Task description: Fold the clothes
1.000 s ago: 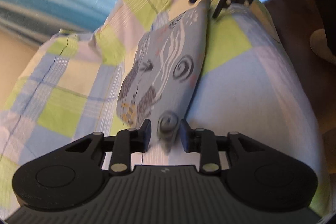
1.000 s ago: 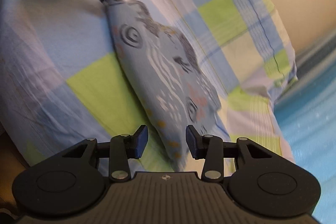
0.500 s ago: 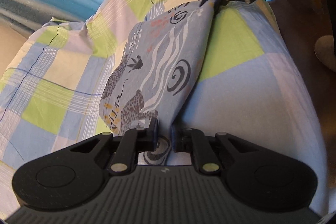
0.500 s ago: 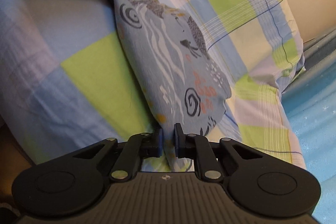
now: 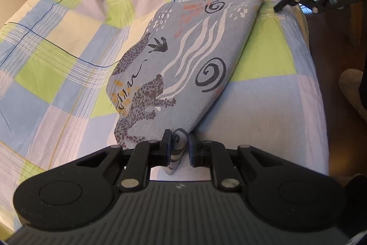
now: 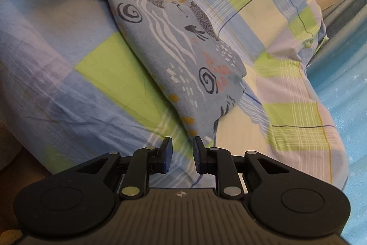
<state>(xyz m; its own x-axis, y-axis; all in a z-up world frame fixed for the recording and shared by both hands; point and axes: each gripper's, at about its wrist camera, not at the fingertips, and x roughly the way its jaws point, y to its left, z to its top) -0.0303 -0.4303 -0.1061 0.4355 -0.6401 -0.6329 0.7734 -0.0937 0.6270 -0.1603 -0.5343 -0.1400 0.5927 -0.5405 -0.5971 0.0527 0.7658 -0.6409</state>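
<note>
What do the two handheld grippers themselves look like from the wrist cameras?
Both match: the left gripper and right gripper are matte black, with a ribbed dark grey base, two round side discs, silver pivot pins and jointed linkage arms. The fingers carry blue pads. No cables or sleeves show.

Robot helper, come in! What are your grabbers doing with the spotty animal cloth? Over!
Left gripper shut on patterned cloth corner. Right gripper open, cloth released. Cloth lies folded on checked bedsheet. Nothing in the way.
</note>
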